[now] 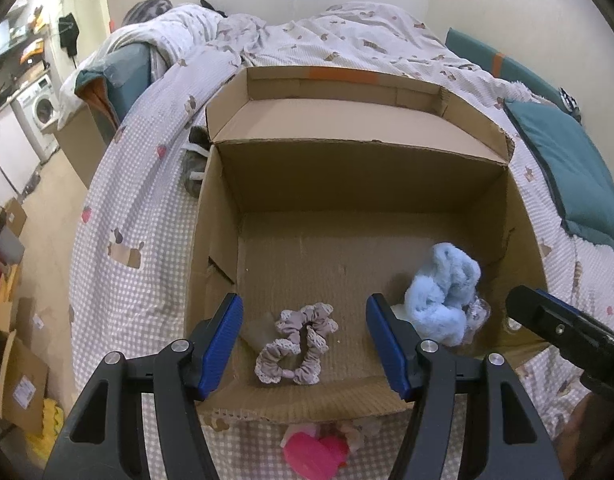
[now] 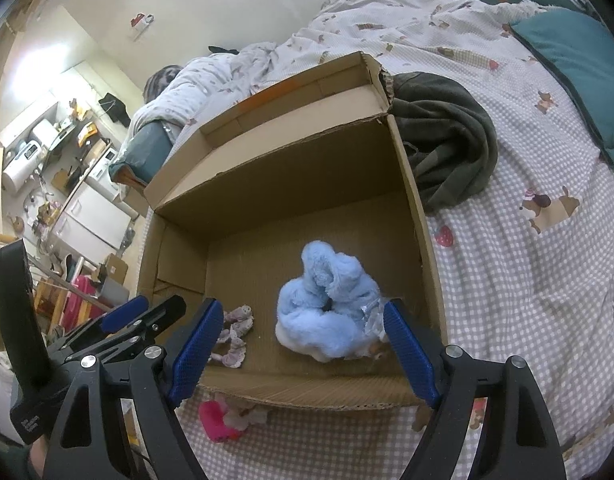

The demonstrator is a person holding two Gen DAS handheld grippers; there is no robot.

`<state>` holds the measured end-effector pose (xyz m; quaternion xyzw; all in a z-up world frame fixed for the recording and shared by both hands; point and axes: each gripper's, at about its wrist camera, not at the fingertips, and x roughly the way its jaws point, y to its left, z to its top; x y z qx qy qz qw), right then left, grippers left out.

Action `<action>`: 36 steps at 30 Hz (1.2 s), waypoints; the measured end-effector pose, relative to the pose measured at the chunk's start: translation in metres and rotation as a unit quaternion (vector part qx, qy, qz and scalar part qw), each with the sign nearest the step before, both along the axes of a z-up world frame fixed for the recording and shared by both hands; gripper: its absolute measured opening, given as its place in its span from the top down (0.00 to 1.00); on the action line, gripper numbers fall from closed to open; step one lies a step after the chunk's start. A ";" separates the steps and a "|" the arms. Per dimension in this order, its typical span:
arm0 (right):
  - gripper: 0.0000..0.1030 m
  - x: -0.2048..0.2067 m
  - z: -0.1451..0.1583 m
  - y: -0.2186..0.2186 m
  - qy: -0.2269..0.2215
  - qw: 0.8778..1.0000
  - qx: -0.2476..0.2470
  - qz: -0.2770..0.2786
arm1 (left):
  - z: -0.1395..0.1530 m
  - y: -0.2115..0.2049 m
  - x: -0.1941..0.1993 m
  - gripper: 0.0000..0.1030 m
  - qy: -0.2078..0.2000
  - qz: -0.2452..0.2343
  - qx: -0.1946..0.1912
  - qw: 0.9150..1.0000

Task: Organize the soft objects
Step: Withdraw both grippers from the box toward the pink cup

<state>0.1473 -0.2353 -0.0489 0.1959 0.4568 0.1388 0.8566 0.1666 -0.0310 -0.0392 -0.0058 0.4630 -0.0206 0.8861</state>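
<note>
Fingers (image 1: 223, 344): gaping apart on both grippers, gripping nothing, hovering over near box edge.
Scrunchie (image 1: 297, 344): lying inside box (image 1: 363, 176), near left.
Blue fluff (image 2: 327, 312): resting near right, gathered together.
Pink item (image 1: 317, 454): waiting outside on bed (image 1: 119, 216).

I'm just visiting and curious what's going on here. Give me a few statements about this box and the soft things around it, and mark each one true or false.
1. The blue fluffy scrunchie lies inside the cardboard box. True.
2. The lace-trimmed mauve scrunchie is held in the left gripper. False: it lies loose on the box floor, and the jaws are open.
3. A pink soft item lies on the bedcover outside the box's near edge. True.
4. The right gripper is clamped on the blue fluffy scrunchie. False: its jaws are spread wide above it.
5. The box stands on a wooden table. False: it sits on a checked bedcover.
</note>
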 end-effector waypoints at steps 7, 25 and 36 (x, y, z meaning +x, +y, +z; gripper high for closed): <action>0.15 -0.005 0.002 -0.002 0.000 1.000 -0.007 -0.004 | 0.007 0.009 -0.012 0.41 -0.004 0.006 0.004 1.000; 0.15 -0.050 0.008 -0.002 0.004 0.998 -0.058 0.002 | 0.016 0.043 -0.061 0.41 0.005 0.049 -0.041 0.998; 0.15 -0.073 0.009 0.002 0.008 0.998 -0.065 0.005 | 0.017 0.037 -0.081 0.41 0.010 0.033 -0.050 0.998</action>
